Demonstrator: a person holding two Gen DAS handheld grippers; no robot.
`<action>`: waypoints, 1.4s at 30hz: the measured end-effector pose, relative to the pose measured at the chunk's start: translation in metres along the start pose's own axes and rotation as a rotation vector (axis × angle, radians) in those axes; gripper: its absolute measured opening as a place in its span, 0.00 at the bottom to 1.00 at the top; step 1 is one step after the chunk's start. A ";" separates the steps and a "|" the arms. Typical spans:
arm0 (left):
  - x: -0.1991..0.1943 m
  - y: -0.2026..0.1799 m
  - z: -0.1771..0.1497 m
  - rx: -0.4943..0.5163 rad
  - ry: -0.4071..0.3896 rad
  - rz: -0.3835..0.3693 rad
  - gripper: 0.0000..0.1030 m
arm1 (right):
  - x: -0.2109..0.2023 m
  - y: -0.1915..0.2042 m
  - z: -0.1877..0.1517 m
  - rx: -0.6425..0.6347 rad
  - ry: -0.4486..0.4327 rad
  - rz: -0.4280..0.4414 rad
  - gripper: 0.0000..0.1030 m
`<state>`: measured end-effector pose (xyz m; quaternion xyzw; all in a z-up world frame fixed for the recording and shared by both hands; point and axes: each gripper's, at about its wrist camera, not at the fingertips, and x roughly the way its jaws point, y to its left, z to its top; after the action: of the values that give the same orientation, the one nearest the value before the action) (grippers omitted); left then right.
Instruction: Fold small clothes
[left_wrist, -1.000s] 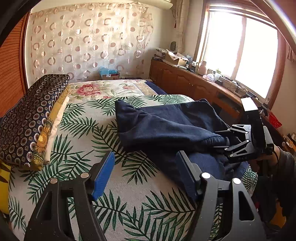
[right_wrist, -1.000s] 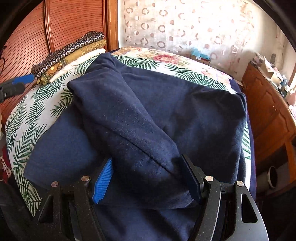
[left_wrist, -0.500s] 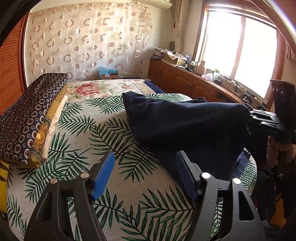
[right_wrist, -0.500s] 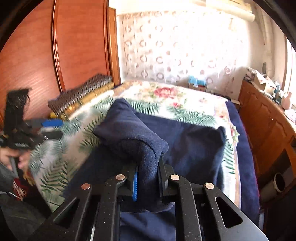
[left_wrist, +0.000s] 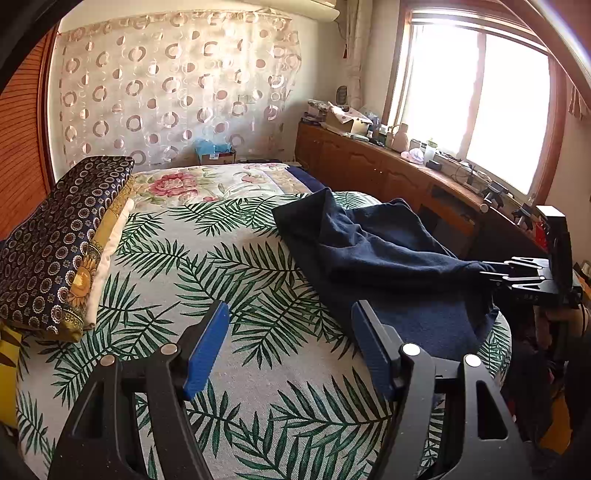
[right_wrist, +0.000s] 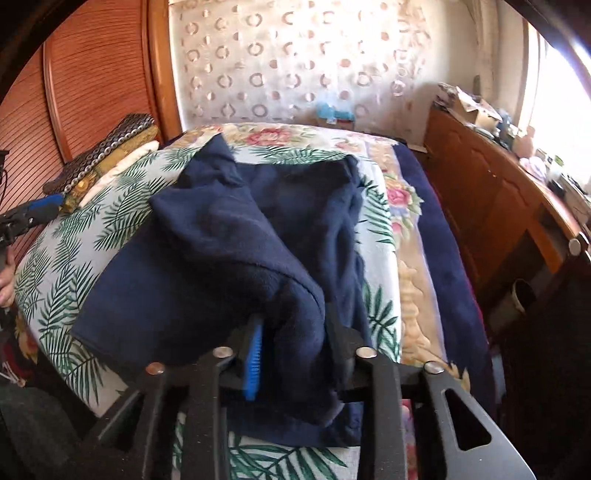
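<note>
Jaws, right: the right gripper has a thick fold of the navy garment between its fingers; the jaws are opening, yet in the right wrist view the cloth fills the gap and the blue pad lies against it.
Jaws, left: the left gripper stands wide with nothing between its pads, hovering over bare bedspread.
Garment position: spread and partly bunched on the window side of the bed, one end lifted at the near edge, where the right gripper has it.
Risk, slip: with the jaws easing apart, the fold may drop before it is laid where wanted; the fabric looks soft and thick, so it would likely slump into a heap.
Risk, skewed fold: only one end is held, so a pull could drag the whole piece and wrinkle it instead of folding it.
Risk, edge: the held end is at the bed's near edge, and loose cloth could slide off toward the floor.
Surroundings: a patterned pillow stack lies well apart on the far left, and a wooden cabinet with clutter runs under the window.
Obstructions: nothing lies between the left gripper and the garment; the bunched upper layer hides the layers beneath.
</note>
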<state>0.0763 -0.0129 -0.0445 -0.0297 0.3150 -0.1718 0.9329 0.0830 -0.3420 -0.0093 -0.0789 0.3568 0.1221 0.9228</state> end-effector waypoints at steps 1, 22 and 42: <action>0.000 0.000 0.001 0.001 -0.002 0.001 0.68 | -0.003 -0.001 0.000 0.010 -0.011 0.003 0.43; 0.003 0.002 -0.004 0.011 0.005 0.026 0.68 | 0.033 0.048 0.047 -0.105 -0.084 0.162 0.52; 0.006 0.001 -0.010 0.010 0.026 0.021 0.68 | 0.154 0.086 0.079 -0.305 0.102 0.192 0.14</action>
<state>0.0750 -0.0134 -0.0565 -0.0197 0.3267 -0.1637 0.9306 0.2195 -0.2150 -0.0606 -0.1897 0.3865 0.2579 0.8649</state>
